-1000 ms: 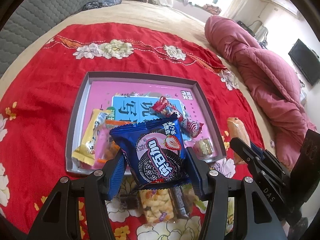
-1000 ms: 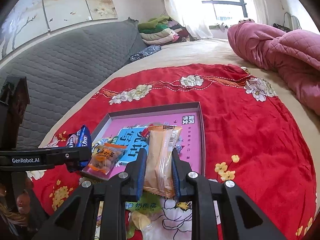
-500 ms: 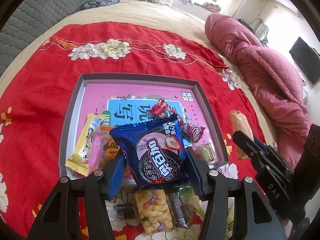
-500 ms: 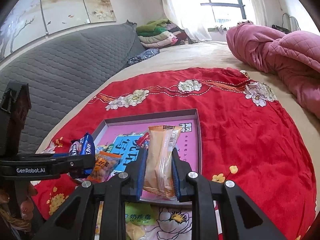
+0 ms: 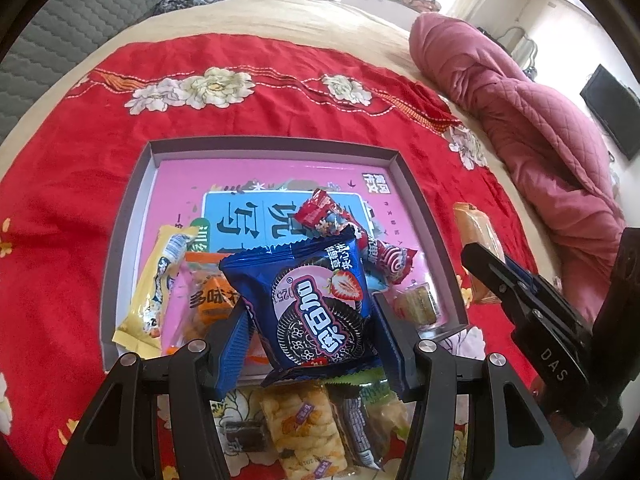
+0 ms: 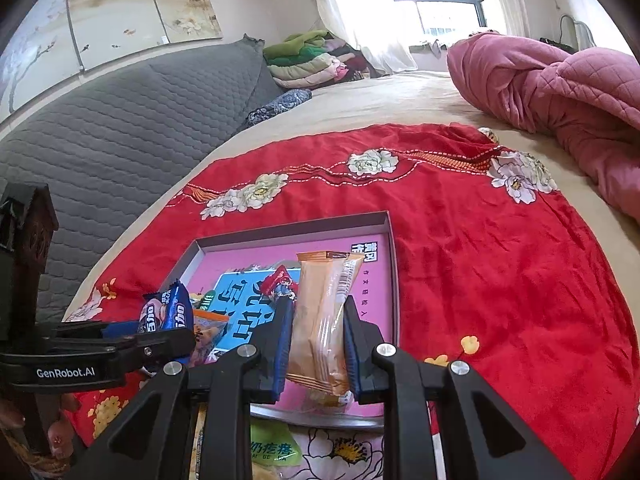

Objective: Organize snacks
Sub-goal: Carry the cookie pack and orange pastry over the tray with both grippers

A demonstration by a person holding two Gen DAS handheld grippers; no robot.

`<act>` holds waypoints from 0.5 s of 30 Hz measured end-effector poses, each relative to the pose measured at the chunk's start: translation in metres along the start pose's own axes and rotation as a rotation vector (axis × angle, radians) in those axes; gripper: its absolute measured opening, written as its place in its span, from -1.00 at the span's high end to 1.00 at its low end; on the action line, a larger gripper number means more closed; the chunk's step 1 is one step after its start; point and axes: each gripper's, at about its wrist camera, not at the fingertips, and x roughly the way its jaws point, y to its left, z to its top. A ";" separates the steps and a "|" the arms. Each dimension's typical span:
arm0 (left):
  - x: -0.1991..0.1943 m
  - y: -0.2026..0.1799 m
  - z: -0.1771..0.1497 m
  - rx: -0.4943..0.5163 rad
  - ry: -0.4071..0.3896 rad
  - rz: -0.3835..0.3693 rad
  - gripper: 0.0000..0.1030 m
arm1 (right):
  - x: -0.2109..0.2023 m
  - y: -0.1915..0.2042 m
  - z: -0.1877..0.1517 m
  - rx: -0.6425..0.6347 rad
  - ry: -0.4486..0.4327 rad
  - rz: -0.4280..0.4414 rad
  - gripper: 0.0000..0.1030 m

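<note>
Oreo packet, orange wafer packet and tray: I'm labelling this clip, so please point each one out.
Oreo packet (image 5: 316,312), left wrist view, on the printed cookie on its front.
Orange wafer packet (image 6: 320,320), right wrist view, on the middle of its wrapper.
Tray (image 5: 272,145), left wrist view, on its far grey rim.

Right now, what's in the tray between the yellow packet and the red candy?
In the left wrist view, an orange snack bag lies between the yellow packet and the red candy; the held blue cookie packet hangs in front.
</note>
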 end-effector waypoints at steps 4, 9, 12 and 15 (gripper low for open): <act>0.007 -0.001 0.002 0.005 0.009 0.006 -0.14 | 0.007 0.000 -0.001 -0.002 0.019 0.001 0.54; 0.016 -0.003 0.004 0.011 0.018 0.015 -0.14 | 0.015 0.002 -0.003 -0.011 0.047 -0.006 0.54; 0.022 -0.003 0.004 0.017 0.024 0.020 -0.14 | 0.018 0.001 -0.004 -0.011 0.059 -0.014 0.54; 0.027 -0.004 0.003 0.021 0.033 0.022 -0.14 | 0.021 -0.001 -0.006 -0.005 0.071 -0.017 0.54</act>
